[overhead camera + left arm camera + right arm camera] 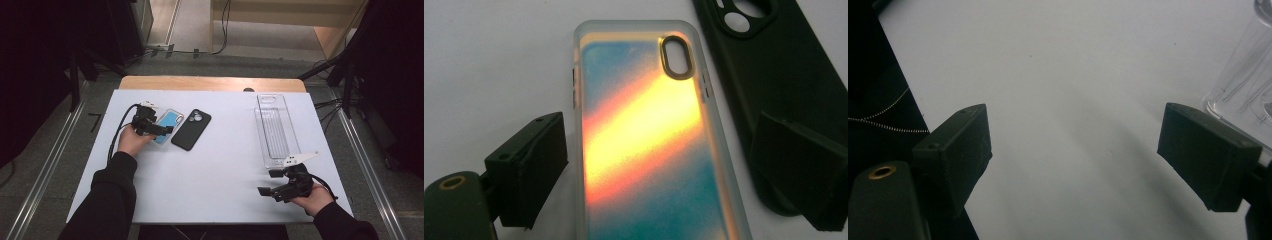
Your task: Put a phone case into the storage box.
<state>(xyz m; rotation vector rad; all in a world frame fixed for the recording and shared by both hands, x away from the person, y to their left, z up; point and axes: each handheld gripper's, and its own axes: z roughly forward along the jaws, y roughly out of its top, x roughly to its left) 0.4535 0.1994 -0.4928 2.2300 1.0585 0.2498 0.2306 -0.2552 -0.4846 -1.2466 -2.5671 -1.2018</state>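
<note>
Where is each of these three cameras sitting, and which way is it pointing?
High view: above the person's side, looking forward and down on the table; both forearms, hands, left gripper and right gripper show.
Left gripper view: rides the left gripper, looking along its fingers at the iridescent case between them.
Right gripper view: rides the right gripper, facing bare table, clear tray at the edge.
Shared: the high and left gripper views both show the black case.

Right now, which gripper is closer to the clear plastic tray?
Right. The right gripper sits just beyond the near end of the clear plastic tray, jaws open on nothing. The left gripper is far across the table, its open jaws astride the iridescent phone case.
</note>
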